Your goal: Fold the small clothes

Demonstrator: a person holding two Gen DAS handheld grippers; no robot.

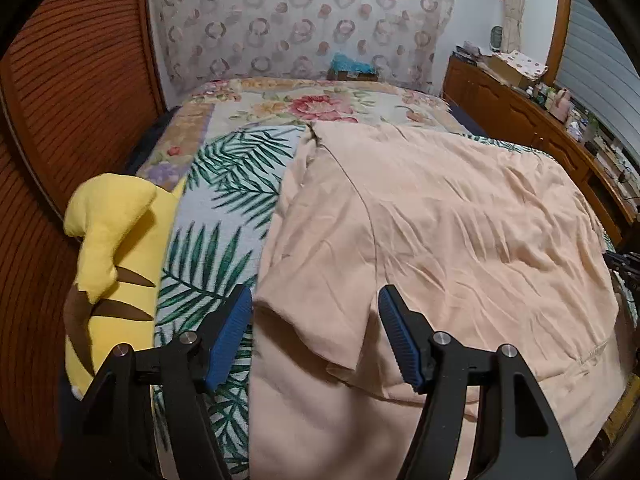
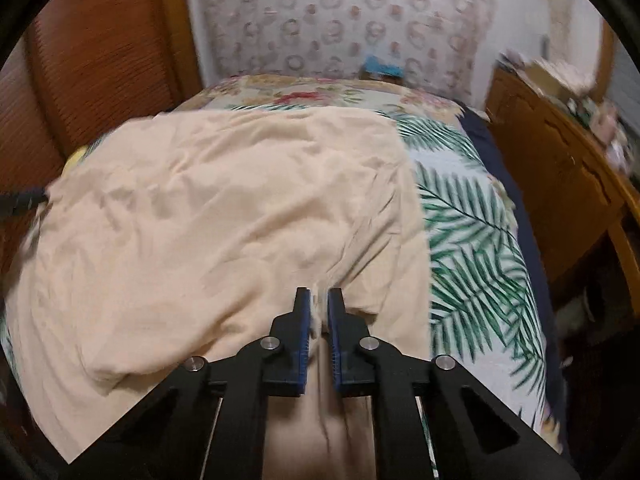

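Left wrist view: peach T-shirt [image 1: 440, 220] spread flat on the bed [image 1: 224, 184], collar far, hem near, long axis running near-to-far. Left tool [image 1: 316, 308] wide, jaws straddling the near sleeve [image 1: 316, 332], not pinching yet. Yellow plush toy [image 1: 112, 264] lies left of the shirt.

Right wrist view, blurred: right tool [image 2: 319, 304] narrow, clamped on a pinch of peach fabric at the shirt's near right part; leaf-print cover right of it.

Step looks like gripping for the first fold. Next probably: left tool closes on the sleeve, then both lift together.
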